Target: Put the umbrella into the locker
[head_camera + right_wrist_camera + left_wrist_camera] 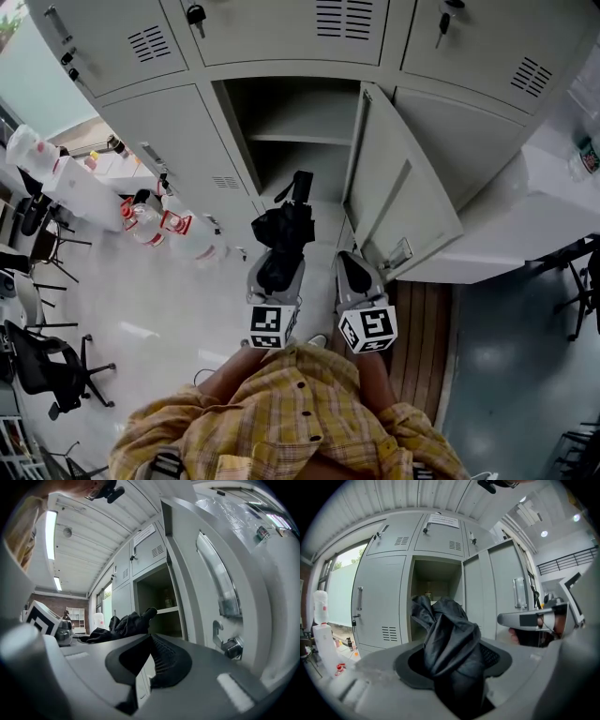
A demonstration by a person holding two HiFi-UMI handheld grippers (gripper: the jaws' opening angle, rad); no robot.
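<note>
Checked shirt [291,412] nearest, beyond it left gripper [279,267] pinching the folded black umbrella [284,234] just short of the open locker [300,112], right gripper [349,257] pressed together, empty, beside the door [394,192]: carry level, tip first, clear of shelf [298,138] and door edge.

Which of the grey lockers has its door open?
The middle locker in the lower row, straight ahead of the umbrella. Its door stands out to the right, showing a shelf; the others are closed.

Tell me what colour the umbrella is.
Black; the umbrella shows best in the left gripper view.
</note>
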